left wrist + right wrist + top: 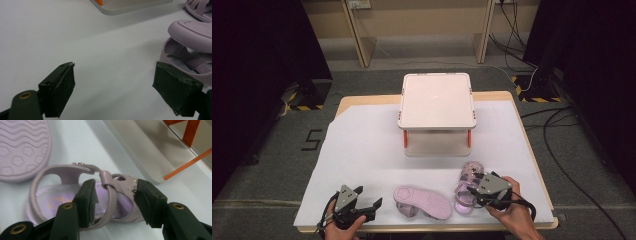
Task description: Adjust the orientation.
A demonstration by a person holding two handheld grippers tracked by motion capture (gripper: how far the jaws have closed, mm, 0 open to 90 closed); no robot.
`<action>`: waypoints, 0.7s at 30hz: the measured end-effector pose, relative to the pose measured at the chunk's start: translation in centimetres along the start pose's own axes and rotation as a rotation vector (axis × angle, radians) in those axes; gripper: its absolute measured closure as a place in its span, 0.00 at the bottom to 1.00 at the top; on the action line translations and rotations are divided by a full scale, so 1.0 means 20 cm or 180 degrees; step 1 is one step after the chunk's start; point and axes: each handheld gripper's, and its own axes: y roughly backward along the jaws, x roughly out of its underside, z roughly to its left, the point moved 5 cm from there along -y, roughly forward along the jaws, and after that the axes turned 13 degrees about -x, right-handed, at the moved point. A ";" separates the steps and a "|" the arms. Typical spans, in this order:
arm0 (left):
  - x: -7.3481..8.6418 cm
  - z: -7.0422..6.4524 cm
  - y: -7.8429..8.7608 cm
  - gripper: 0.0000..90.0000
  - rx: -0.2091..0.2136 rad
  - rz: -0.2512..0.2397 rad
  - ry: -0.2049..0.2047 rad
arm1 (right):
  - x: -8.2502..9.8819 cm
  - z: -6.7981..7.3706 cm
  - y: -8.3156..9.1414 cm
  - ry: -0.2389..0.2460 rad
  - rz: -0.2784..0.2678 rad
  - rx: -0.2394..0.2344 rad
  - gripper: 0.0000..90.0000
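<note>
The right gripper [113,200] has its fingers [87,197] apart around a strap of the upright sandal [57,195], not pressing it. The left gripper [113,87] has its fingers wide apart over the bare white surface [362,145]. There are two purple sandals (the other sandal [422,200] lies sole-up between the grippers) and one shelf stand [437,107] behind them.

A lab or recording studio is showing here. Black curtains [257,65] are flanking a paper-covered worktop [362,150]. Cables [562,145] and hazard tape [304,107] are lying on grey carpet [262,175]
</note>
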 end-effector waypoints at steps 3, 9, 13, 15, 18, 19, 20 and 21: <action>0.00 0.00 0.00 0.19 0.0008 -0.0004 -0.0017 | 0.00 0.00 -0.02 0.0036 0.0076 0.0031 0.59; 0.00 0.01 0.01 0.18 -0.0021 -0.0022 0.0008 | 0.03 -0.03 -0.06 0.0087 0.0229 0.0133 0.67; 0.00 0.01 0.01 0.18 -0.0017 -0.0027 0.0010 | 0.02 -0.04 -0.06 0.0144 0.0229 0.0166 0.72; 0.00 0.00 0.01 0.18 -0.0012 -0.0007 0.0002 | 0.03 -0.04 -0.06 0.0170 0.0240 0.0174 0.73; 0.00 0.00 0.01 0.18 0.0005 -0.0011 -0.0001 | 0.03 -0.04 -0.05 0.0146 0.0232 0.0171 0.73; 0.00 0.00 0.01 0.18 0.0005 -0.0011 -0.0001 | 0.03 -0.04 -0.05 0.0146 0.0232 0.0171 0.73; 0.00 0.00 0.01 0.18 0.0010 -0.0021 0.0005 | 0.03 -0.04 -0.05 0.0166 0.0232 0.0180 0.73; 0.00 0.00 0.01 0.18 0.0010 -0.0021 0.0005 | 0.03 -0.04 -0.05 0.0166 0.0232 0.0180 0.73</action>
